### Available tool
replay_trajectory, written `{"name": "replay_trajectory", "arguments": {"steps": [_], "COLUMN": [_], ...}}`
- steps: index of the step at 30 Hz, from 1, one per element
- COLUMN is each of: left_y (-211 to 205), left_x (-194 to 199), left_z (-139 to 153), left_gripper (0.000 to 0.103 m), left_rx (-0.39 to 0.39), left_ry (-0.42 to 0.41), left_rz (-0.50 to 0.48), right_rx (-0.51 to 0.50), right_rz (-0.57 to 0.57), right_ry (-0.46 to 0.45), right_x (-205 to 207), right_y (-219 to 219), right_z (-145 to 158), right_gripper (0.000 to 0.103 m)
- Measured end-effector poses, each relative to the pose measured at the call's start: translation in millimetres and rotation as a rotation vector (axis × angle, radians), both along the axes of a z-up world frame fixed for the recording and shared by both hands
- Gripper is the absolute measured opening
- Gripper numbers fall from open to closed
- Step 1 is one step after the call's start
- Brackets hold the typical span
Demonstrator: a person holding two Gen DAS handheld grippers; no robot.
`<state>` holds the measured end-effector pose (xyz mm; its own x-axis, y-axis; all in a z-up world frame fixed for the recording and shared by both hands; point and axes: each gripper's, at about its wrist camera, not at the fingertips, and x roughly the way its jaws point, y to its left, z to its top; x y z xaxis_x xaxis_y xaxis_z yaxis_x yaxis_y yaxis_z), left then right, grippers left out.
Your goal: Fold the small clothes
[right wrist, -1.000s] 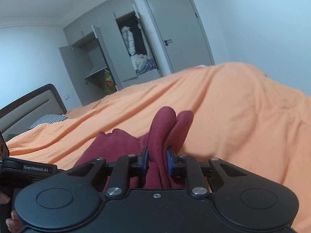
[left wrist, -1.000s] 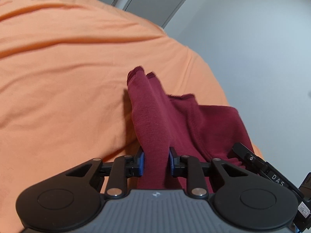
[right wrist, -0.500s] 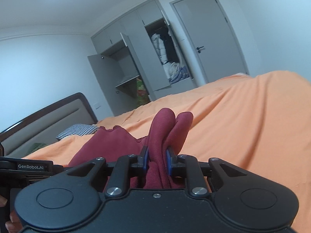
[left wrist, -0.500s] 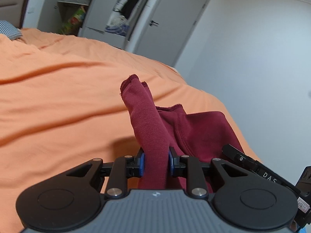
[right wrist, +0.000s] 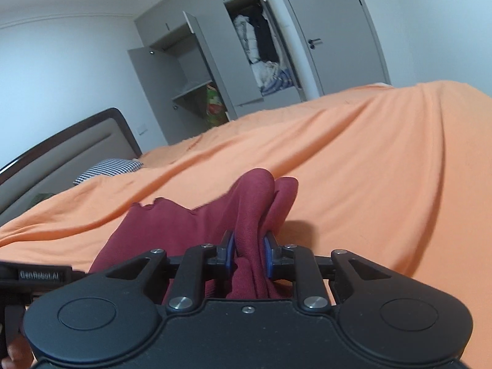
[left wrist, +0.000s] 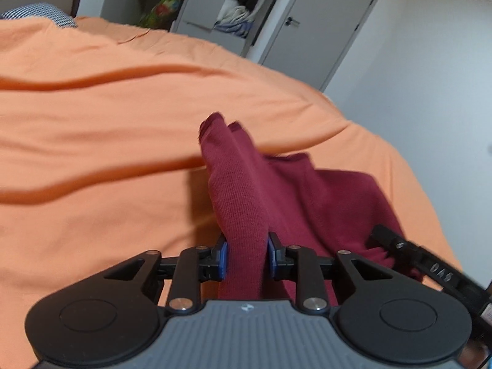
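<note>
A small dark red knit garment [left wrist: 323,196] hangs between my two grippers above the orange bed cover [left wrist: 107,153]. My left gripper [left wrist: 247,256] is shut on a bunched corner of it that sticks up past the blue pads. My right gripper [right wrist: 248,253] is shut on another bunched corner of the garment [right wrist: 172,233], the cloth spreading off to its left. The other gripper's black body shows at the right edge of the left wrist view [left wrist: 430,264] and at the left edge of the right wrist view [right wrist: 40,275].
The orange cover [right wrist: 369,169] spreads wide with long creases. A dark headboard [right wrist: 61,147] and a checked pillow [right wrist: 107,169] lie at the bed's left end. Beyond the bed stand an open grey wardrobe [right wrist: 261,61] with clothes and a closed door [right wrist: 335,30].
Both grippers have kept hold of the garment and tilted upward, then down a little, so more of the room came into view. The garment rose off the cover with them.
</note>
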<state>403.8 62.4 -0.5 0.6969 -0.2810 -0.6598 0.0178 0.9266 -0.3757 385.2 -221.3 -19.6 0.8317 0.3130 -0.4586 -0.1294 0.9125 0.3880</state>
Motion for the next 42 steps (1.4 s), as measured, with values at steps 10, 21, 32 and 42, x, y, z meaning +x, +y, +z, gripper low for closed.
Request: {"name": "replay_trajectory", "arguments": {"steps": [10, 21, 32, 42], "left_y": [-3.6, -15.7, -38.0, -42.7], "left_x": [-4.8, -65.1, -159.7, -227.1], "left_z": [-9.8, 28.8, 35.1, 14.5], "left_gripper": [0.074, 0.102, 0.102, 0.103], "left_rx": [0.042, 0.158, 0.319, 0.317], "left_ry": [0.071, -0.112, -0.258, -0.329], "left_rz": [0.074, 0.120, 0.116, 0.076], "right_rx": [-0.076, -0.138, -0.180, -0.203], "right_rz": [-0.016, -0.011, -0.019, -0.045], "right_ry": [-0.013, -0.173, -0.237, -0.223], "right_x": [-2.0, -71.9, -164.0, -230.3], "right_y": [6.5, 4.3, -7.8, -24.1], "right_z": [7.5, 34.6, 31.9, 7.9], "right_gripper": [0.070, 0.102, 0.102, 0.102]}}
